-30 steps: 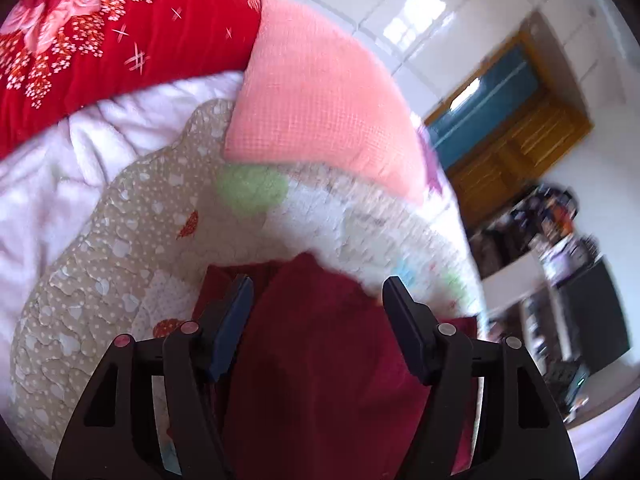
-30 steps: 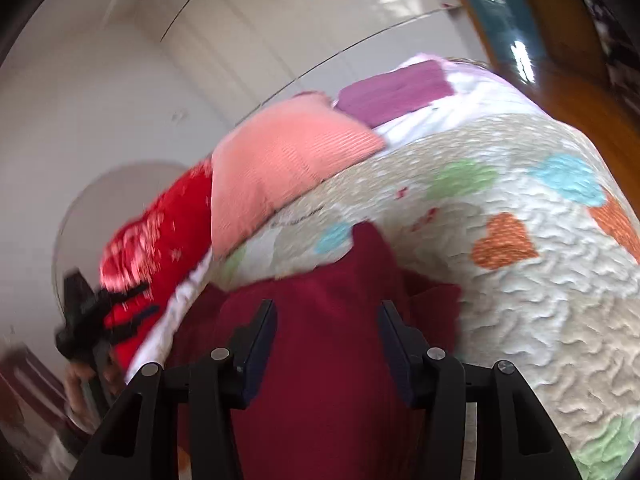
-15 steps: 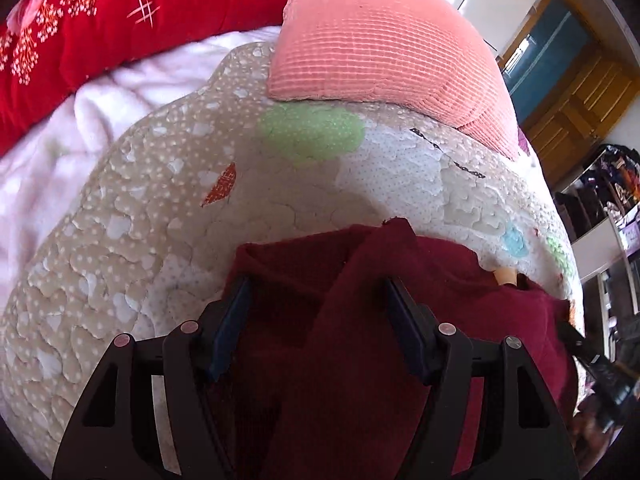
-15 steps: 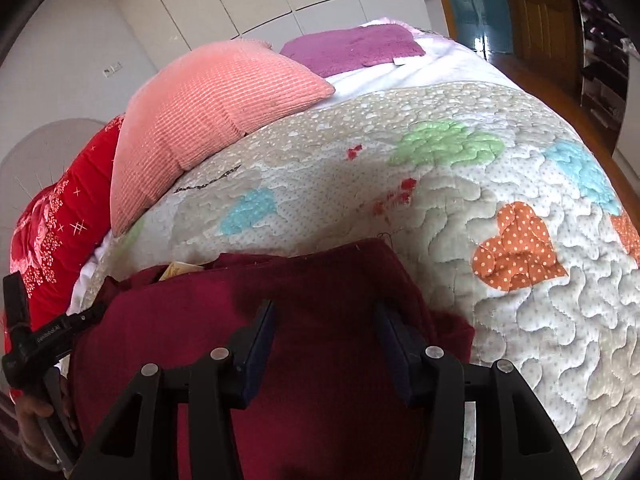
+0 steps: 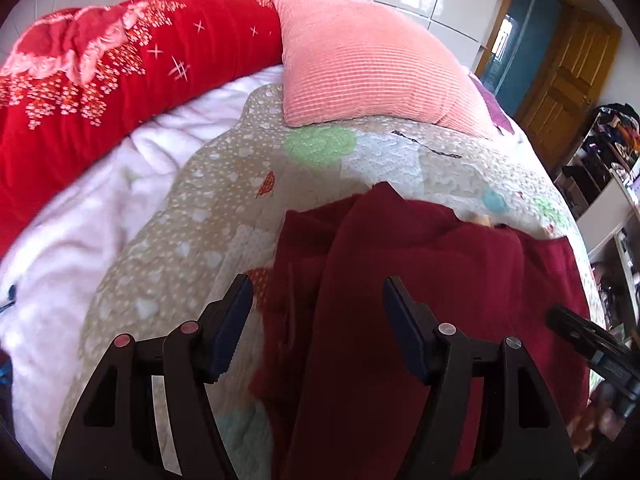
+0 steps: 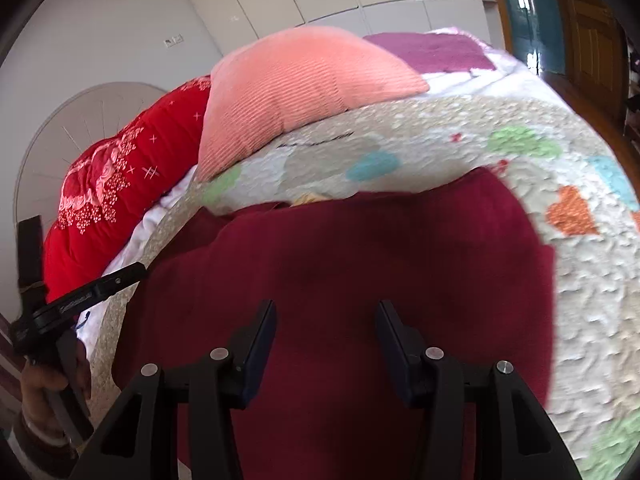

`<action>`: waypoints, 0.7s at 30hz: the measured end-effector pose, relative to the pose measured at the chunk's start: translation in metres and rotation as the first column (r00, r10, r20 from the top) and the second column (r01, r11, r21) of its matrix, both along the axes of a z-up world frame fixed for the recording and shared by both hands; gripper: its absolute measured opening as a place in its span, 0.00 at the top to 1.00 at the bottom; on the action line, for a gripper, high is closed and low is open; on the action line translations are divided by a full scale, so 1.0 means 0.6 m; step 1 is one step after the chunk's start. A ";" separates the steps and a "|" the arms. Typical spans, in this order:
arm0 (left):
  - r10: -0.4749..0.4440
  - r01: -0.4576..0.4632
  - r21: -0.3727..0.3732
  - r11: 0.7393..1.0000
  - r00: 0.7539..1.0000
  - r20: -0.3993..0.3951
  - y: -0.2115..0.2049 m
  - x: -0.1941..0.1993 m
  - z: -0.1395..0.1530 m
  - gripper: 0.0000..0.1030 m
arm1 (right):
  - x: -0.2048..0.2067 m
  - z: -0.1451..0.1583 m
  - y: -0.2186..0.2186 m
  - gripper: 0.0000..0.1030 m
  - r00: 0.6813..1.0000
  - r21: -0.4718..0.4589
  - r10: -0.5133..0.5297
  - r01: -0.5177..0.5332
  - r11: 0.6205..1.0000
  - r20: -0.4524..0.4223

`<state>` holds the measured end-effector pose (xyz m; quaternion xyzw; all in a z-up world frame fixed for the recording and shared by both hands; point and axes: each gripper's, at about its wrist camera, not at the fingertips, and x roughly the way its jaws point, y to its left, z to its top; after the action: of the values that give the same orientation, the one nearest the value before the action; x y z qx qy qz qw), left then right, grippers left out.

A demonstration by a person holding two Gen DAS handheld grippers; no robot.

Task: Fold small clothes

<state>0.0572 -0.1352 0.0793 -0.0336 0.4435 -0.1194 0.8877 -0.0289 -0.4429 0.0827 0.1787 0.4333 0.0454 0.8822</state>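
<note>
Dark red garment (image 5: 420,300) lies on the quilt (image 5: 192,216) near the bed's near edge, filling the lower half of both wrist views; it sits flat-ish but not neat, w/ a raised ridge running from abt 12 o'clock down toward 6 in the left view and a rumpled strip along its left side. Prob spread out here bc the quilt gives a broad soft surface for folding. Left gripper (image 5: 318,326) hangs over that rumpled left part, jaws apart, no pad pressing cloth that I can see; the ridge passes between the fingers but whether they touch it can't be told. Right gripper (image 6: 326,344) sits over the smoother right half, jaws also apart, nothing pinched. Each hand covering its own side makes sense: two grips are needed to lift an edge evenly. Both point steeply down at the fabric, so this looks like lining up for a pinch, not carrying. In the right view the other gripper shows at abt 9 o'clock, held by a hand (image 6: 48,384). Pink pillow (image 5: 372,60) and red blanket (image 5: 100,72) lie at 12 and 10 o'clock, well apart from the garment, so the far side stays free for folding. Fold itself seems not yet started; my guess only.
</note>
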 end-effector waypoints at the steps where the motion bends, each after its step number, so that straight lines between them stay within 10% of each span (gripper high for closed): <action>1: -0.004 0.004 0.004 1.000 1.000 -0.001 -0.001 -0.006 0.001 0.35 | 0.004 -0.006 0.006 0.52 1.000 0.005 0.003 -0.003 1.000 -0.006; 21: -0.009 0.005 -0.036 0.999 0.995 -0.103 -0.022 0.010 -0.071 0.28 | 0.006 -0.035 -0.073 0.51 0.995 -0.075 -0.098 0.096 0.993 -0.021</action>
<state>0.0635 -0.1483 0.0369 -0.0540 0.4868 -0.1284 0.8623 -0.0253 -0.4867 0.0619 0.1671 0.4365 -0.0157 0.8839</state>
